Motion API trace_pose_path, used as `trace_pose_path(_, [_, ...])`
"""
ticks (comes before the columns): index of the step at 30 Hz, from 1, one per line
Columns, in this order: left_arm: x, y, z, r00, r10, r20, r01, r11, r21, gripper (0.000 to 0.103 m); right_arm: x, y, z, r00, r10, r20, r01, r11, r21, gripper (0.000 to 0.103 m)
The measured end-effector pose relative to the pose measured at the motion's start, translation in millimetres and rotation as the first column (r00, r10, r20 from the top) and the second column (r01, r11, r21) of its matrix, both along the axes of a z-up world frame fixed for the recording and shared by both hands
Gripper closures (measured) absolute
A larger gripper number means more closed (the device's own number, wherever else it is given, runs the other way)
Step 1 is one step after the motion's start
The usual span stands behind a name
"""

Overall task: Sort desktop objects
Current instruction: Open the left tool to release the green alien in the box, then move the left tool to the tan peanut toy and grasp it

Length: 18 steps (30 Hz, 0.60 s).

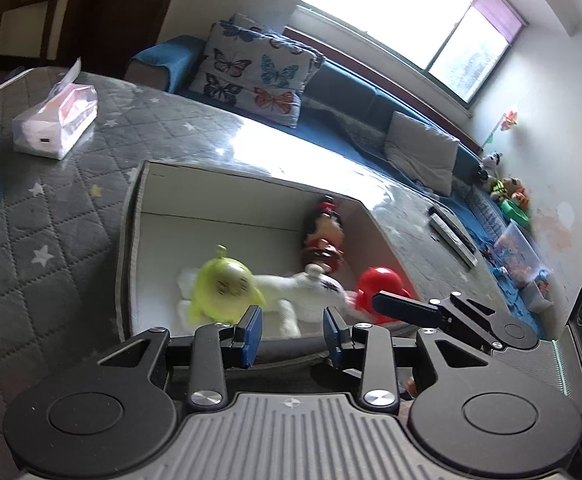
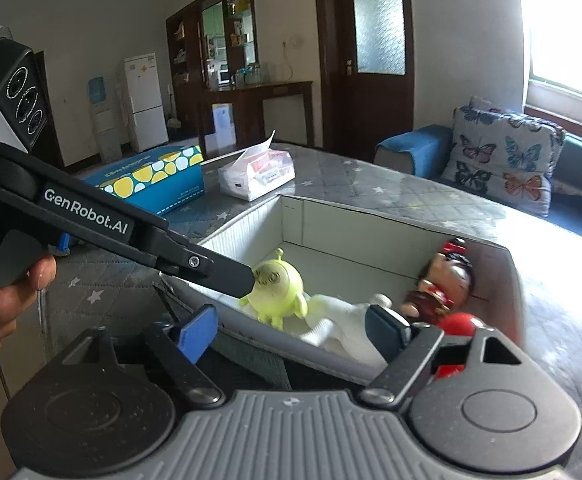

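toys [image 1: 227, 284] in box [image 1: 131, 240], beyond parted fingers [image 1: 251, 330]

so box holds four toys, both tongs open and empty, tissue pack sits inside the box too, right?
Not quite. The tissue pack sits outside the box, on the table beyond it, as the left wrist view shows. The rest holds: four toys inside, left tongs and right tongs open and empty.

1. The grey box [image 1: 131, 216] is open at the top; its far left half lies bare.
2. The near floor is crowded: green toy [image 1: 223, 284], white plush [image 1: 307, 288], red toy [image 1: 379, 284] and doll [image 1: 323, 236] lie close together.
3. The right claw [image 2: 295, 330] and left claw [image 1: 293, 330] both hang over the near wall, narrowing entry there.
4. The worktop [image 1: 51, 220] left of the box is free up to the tissue pack [image 1: 57, 120] and blue carton [image 2: 151, 178].
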<state>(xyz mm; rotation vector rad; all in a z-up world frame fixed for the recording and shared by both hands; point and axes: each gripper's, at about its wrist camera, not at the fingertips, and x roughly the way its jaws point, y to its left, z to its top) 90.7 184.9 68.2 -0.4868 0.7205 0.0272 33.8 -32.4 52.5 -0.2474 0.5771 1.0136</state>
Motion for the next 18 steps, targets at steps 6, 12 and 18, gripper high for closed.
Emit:
trace_pose_path(6, [-2,-27,-4,0.999,-0.044,0.001,0.044,0.999,-0.003,0.067,-15,-37,-2,0.998,-0.058,0.015,0.058,0.998,0.002,0.003])
trace_pose_path(12, [-1,-53,-13,0.996,-0.088,-0.012,0.088,0.996,0.012,0.067,-29,-72,-7,0.991,-0.129,0.029,0.129,0.992,0.017,0.0])
trace_pose_path(18, [1,-77,-22,0.992,-0.126,-0.021,0.127,0.991,0.031,0.067,-41,-105,-18,0.973,-0.23,0.038,0.227,0.972,0.066,0.0])
